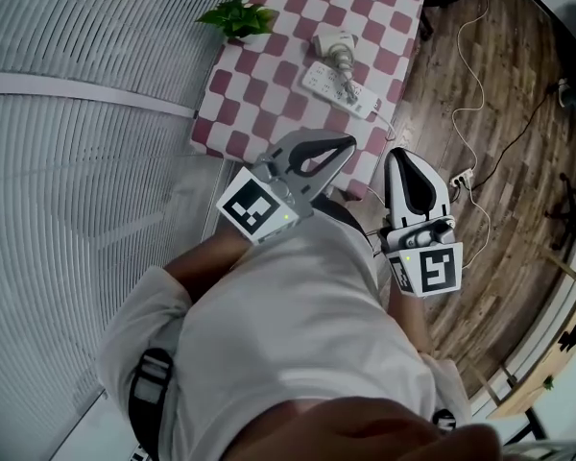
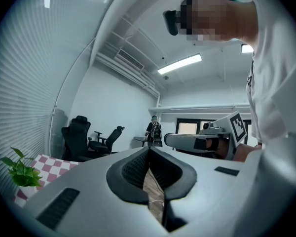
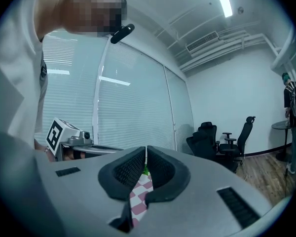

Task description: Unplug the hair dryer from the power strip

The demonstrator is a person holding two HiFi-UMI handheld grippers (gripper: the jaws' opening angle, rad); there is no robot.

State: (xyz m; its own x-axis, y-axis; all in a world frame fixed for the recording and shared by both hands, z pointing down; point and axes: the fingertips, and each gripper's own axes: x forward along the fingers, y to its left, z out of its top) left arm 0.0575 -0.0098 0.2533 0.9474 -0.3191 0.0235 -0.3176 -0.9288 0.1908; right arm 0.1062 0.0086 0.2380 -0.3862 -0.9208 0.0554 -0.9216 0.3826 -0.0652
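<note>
A white power strip lies on the red-and-white checked table. A white plug stands in it, with the small white hair dryer just behind; its cord is too small to trace. My left gripper is shut and empty, hovering at the table's near edge. My right gripper is shut and empty too, over the floor just right of the table's near corner. Both point level, side by side. In the left gripper view the closed tips face the room. The right gripper view shows the checked cloth below its tips.
A potted green plant stands at the table's far left corner. White blinds run along the left. A second power strip with white cables lies on the wooden floor to the right. Black office chairs and a standing person are farther off.
</note>
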